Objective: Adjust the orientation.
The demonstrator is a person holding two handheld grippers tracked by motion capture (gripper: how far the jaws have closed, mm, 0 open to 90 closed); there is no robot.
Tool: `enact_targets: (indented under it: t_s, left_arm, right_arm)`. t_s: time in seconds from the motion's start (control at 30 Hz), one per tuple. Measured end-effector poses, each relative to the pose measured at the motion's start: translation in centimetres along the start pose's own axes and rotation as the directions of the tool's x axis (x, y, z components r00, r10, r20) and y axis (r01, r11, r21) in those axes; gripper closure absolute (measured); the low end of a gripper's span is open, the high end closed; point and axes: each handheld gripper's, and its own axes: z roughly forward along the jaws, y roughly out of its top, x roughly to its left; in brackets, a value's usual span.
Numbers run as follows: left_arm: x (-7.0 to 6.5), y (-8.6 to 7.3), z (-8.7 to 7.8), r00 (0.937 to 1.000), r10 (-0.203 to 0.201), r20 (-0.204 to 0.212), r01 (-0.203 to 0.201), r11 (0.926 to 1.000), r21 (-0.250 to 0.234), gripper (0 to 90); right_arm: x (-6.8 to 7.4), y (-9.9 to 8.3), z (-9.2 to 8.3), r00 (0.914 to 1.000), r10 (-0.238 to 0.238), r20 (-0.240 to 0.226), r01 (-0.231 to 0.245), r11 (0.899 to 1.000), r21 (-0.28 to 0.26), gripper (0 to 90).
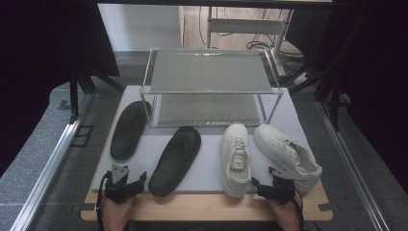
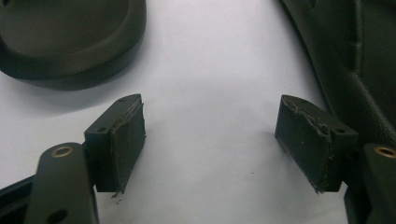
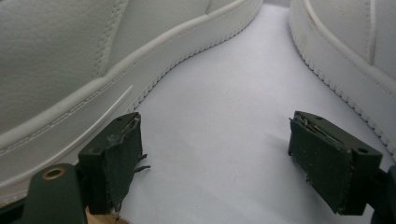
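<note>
With both sets of jaws spread wide and holding nothing, looks like the very start. Left gripper (image 1: pixel 126 182) parked at the near edge between the two black slippers (image 1: pixel 175 160), right gripper (image 1: pixel 275 185) parked between the two white sneakers (image 1: pixel 236 159). Rack (image 1: pixel 211 86) at the back, both shelves bare. Next, probably: push forward, pinch a shoe's edge, lift to a shelf.

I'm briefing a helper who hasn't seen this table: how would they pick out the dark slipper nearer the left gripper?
Start at the wire shoe rack at the back of the white mat. Four shoes lie before it; take the dark slipper second from the left. Its neighbour is dark too but lies farther back, beside the rack.
</note>
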Motion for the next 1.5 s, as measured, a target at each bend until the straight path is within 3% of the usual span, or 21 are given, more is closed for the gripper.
enact_targets:
  t_s: [0.87,0.97,1.1,1.2,1.27,1.3,1.37,1.5]
  left_arm:
    - [-0.1,0.0,0.0,0.9997,-0.023,-0.006,0.023,0.9997,-0.004,24.4]
    - [0.1,0.0,-0.1,0.9996,-0.025,-0.01,0.025,0.9996,-0.015,30.0]
    - [0.4,0.3,-0.2,0.9984,-0.042,0.038,0.043,0.9987,-0.027,45.9]
    - [0.0,1.4,0.0,0.999,-0.011,0.044,0.012,0.9997,-0.02,59.8]
    - [0.0,1.7,0.2,0.9987,-0.007,0.05,0.007,0.9999,-0.01,73.9]
    - [0.1,2.3,0.6,0.9966,-0.013,0.082,0.013,0.9999,-0.001,79.6]
    - [0.2,3.2,1.0,0.9943,-0.009,0.106,0.008,0.9999,0.008,89.4]
    - [0.1,5.0,2.7,0.988,0.018,0.153,-0.024,0.9989,0.04,90.0]
  right_arm:
    - [0.0,0.0,0.0,1.0,-0.005,-0.003,0.005,1.0,0.002,17.4]
    - [0.0,0.0,0.0,1.0,-0.004,-0.003,0.004,1.0,0.001,17.4]
    - [0.0,0.0,0.0,0.9999,-0.012,0.004,0.012,1.0,0.003,17.4]
    - [0.1,0.0,0.0,0.9998,-0.019,0.009,0.019,1.0,0.006,17.4]
    - [0.1,0.0,0.0,0.9998,-0.019,0.009,0.019,1.0,0.006,17.5]
    - [0.1,0.0,0.0,0.9998,-0.018,0.01,0.018,1.0,0.006,17.5]
    - [0.1,0.0,0.1,0.9998,-0.019,0.01,0.019,1.0,0.006,17.5]
    - [0.1,0.0,0.1,0.9998,-0.017,0.01,0.017,1.0,0.007,17.5]
